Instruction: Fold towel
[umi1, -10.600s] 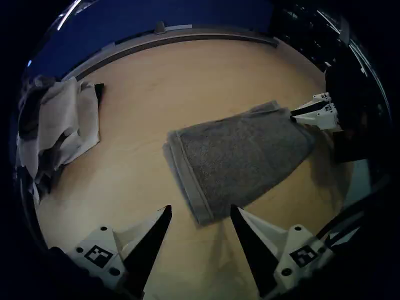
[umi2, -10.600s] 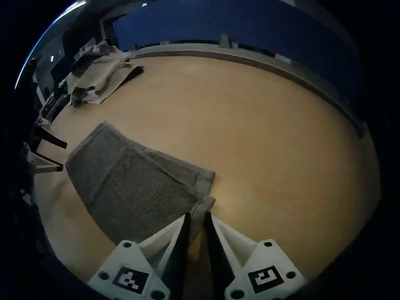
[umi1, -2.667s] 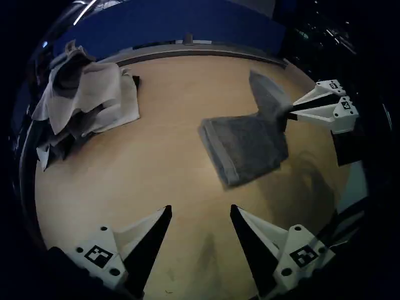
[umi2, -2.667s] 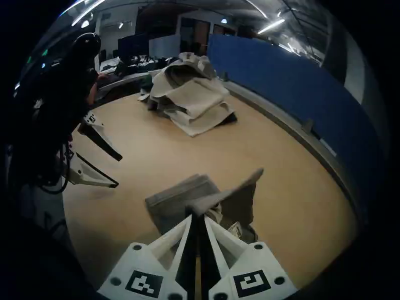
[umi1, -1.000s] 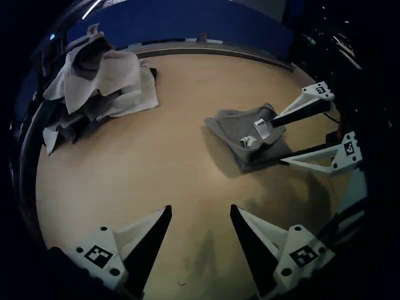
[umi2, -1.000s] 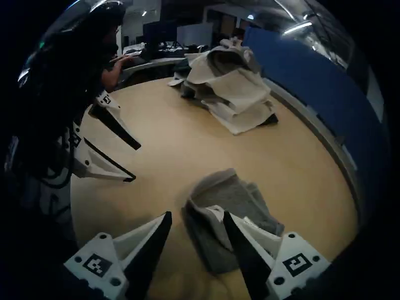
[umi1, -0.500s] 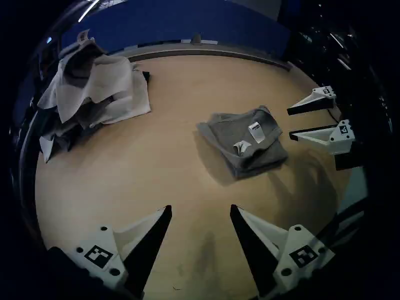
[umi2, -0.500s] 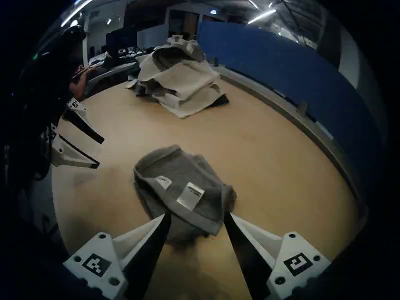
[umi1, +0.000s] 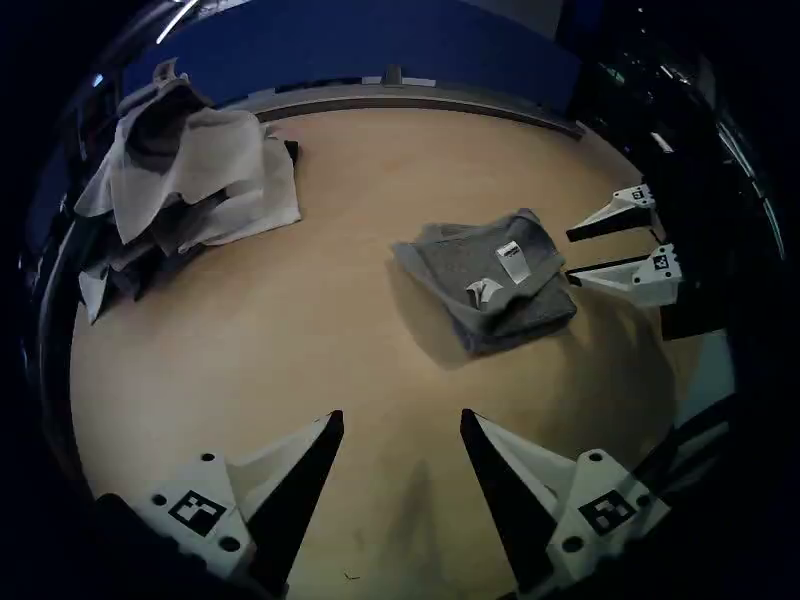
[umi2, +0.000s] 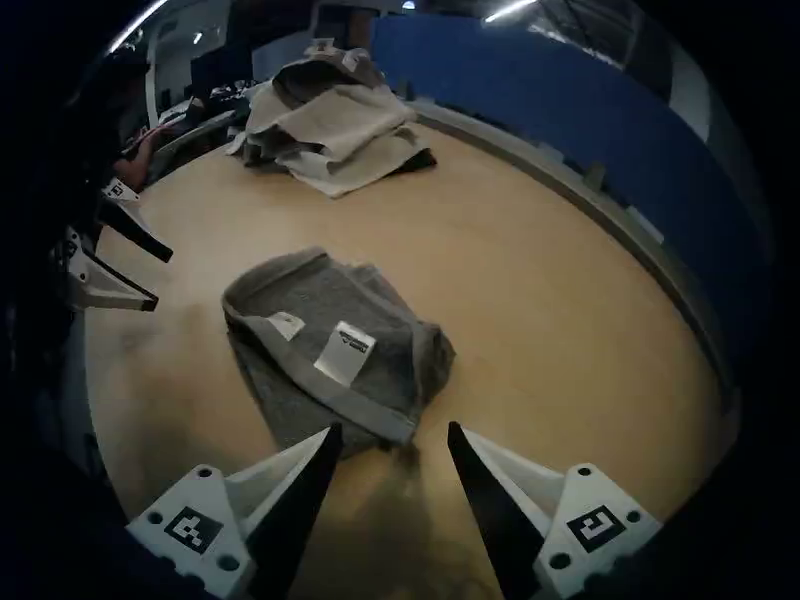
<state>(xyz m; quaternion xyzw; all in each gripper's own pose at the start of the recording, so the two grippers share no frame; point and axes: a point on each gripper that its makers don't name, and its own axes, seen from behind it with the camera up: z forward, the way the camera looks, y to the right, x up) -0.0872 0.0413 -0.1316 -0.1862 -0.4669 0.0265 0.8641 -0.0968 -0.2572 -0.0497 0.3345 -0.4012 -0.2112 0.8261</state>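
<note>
**Left gripper view.** At the left of the table (umi1: 300, 340) lies a pile (umi1: 190, 190) of pale and dark cloths. At bottom centre the left gripper (umi1: 400, 415) has its fingers spread wide over bare wood. It holds nothing and is well apart from the towel (umi1: 480, 290). The towel, grey, lies right of centre, folded into a small thick packet, with two white tags (umi1: 510, 256) facing up. Just right of it the right gripper (umi1: 569, 256) points at the towel's edge, fingers parted and empty. A blue partition (umi1: 400, 45) runs behind the table's far edge.

**Right gripper view.** At the far left the left gripper (umi2: 162, 282) has its fingers apart and grips nothing. The pile (umi2: 330, 125) sits at upper left, near the far edge of the table (umi2: 560, 330). The towel (umi2: 300, 310) lies left of centre, flat on the wood, tags (umi2: 345, 352) uppermost. At bottom centre the right gripper (umi2: 393, 430) stands wide open. The towel's near corner lies at the gap between its tips, and whether either tip touches the cloth cannot be told. The partition (umi2: 560, 90) closes the right.
</note>
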